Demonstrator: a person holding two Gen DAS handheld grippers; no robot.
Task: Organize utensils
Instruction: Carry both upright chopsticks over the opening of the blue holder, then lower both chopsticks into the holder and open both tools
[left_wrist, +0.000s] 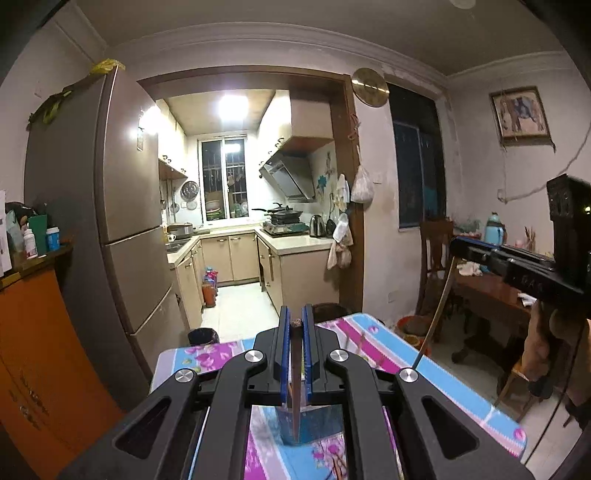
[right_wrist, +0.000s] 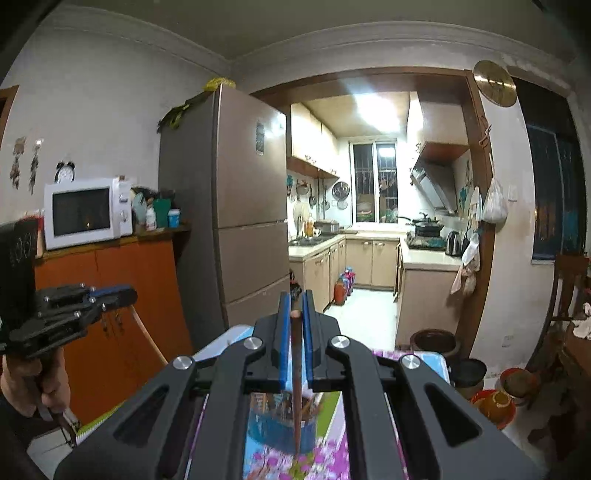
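Note:
My left gripper (left_wrist: 294, 318) is shut on a thin brown chopstick (left_wrist: 295, 387) that hangs point down above a blue holder (left_wrist: 314, 424) on the floral table (left_wrist: 424, 354). At the right edge of that view, my right gripper (left_wrist: 456, 246) grips a second chopstick (left_wrist: 437, 314), also hanging down. In the right wrist view, my right gripper (right_wrist: 294, 303) is shut on its chopstick (right_wrist: 296, 384), whose tip hangs over the blue holder (right_wrist: 269, 424); brown utensils stand inside it. My left gripper (right_wrist: 127, 291) appears at the left with its chopstick (right_wrist: 147, 334) below it, held by a hand (right_wrist: 22, 391).
A tall brown fridge (left_wrist: 122, 206) and an orange cabinet (right_wrist: 122, 295) bearing a microwave (right_wrist: 86, 212) stand to the left. A doorway straight ahead opens onto the kitchen. A wooden chair (left_wrist: 436, 258), a dark side table and pots on the floor (right_wrist: 495, 402) stand on the right.

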